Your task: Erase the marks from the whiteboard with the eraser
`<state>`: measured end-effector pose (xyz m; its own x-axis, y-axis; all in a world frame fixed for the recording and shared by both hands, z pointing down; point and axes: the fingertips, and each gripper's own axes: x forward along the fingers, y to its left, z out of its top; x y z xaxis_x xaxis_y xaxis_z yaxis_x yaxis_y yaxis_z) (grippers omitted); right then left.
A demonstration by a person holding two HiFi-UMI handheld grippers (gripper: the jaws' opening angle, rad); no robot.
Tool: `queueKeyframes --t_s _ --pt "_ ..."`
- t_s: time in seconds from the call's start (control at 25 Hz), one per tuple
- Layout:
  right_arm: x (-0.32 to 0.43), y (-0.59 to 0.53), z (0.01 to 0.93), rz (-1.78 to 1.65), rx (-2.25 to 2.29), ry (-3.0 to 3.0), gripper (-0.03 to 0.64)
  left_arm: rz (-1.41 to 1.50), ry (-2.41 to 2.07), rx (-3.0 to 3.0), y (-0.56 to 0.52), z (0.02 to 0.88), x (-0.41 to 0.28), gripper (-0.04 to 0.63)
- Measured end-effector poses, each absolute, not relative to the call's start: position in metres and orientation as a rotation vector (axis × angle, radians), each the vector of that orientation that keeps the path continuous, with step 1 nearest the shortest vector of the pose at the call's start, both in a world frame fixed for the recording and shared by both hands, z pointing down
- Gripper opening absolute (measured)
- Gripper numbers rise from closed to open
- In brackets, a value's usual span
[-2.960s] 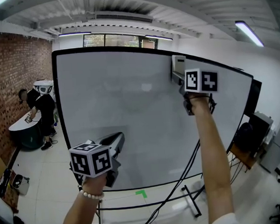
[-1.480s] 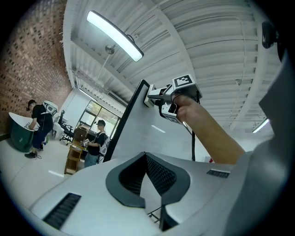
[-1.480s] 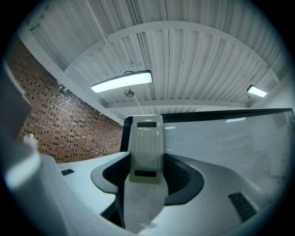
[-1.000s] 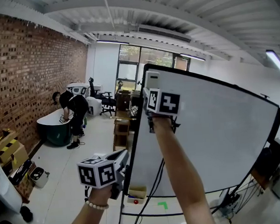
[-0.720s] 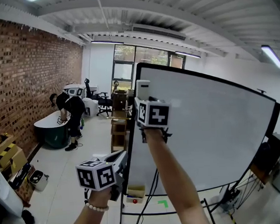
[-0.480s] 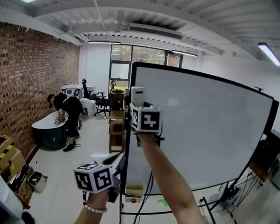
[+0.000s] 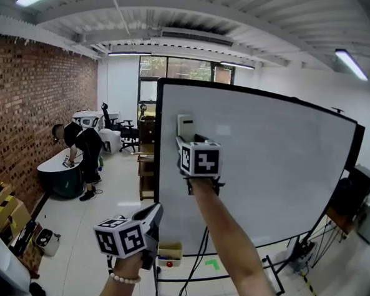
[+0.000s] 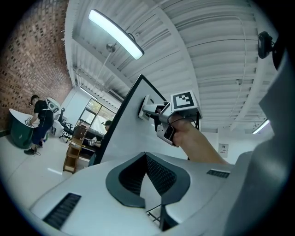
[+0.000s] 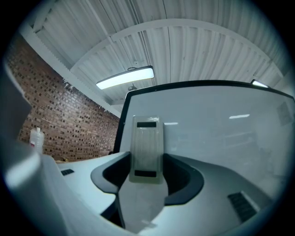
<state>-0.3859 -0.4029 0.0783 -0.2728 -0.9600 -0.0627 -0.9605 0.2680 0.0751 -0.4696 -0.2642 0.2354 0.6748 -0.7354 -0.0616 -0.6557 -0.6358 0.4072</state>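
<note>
- Right gripper [image 7: 188, 139]: raised at arm's length, jaws closed onto the whiteboard eraser [image 7: 185, 125]. The right gripper view shows the eraser [image 9: 147, 148] standing upright between the jaws, clamped on both long sides.
- Eraser position: near the upper left corner of the whiteboard [image 7: 273, 164], just inside the black left frame. It looks pressed to the board face, but contact cannot be confirmed.
- Left gripper [image 7: 153, 219]: held low, by the board's lower left edge, off the board. In its own view the jaw tips meet with nothing between them, so it is empty and idle.
- Board state: no pen marks visible in the head view or the right gripper view. Only ceiling-light reflections show on the white face.
- Judgement on progress: erasing appears essentially complete. The eraser sits at the last corner of the board.
- Left to do, as judged: at most a finishing pass along the left margin, then take the eraser away.
- Background: a person [image 7: 80, 147] bends over a table well apart from the board, not involved.
</note>
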Motion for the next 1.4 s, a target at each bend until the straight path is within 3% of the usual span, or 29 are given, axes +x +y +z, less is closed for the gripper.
queueKeyframes --t_s 0.28,1.4 --pt "-0.324 -0.399 0.078 0.142 -1.896 2.487 0.247 -0.332 -1.042 2.589 -0.264 0.225 -0.414 -0.003" --pt "0.006 -0.385 0.082 0.127 -1.845 2.54 0.248 -0.318 -1.035 2.623 -0.259 0.216 -0.083 -0.003"
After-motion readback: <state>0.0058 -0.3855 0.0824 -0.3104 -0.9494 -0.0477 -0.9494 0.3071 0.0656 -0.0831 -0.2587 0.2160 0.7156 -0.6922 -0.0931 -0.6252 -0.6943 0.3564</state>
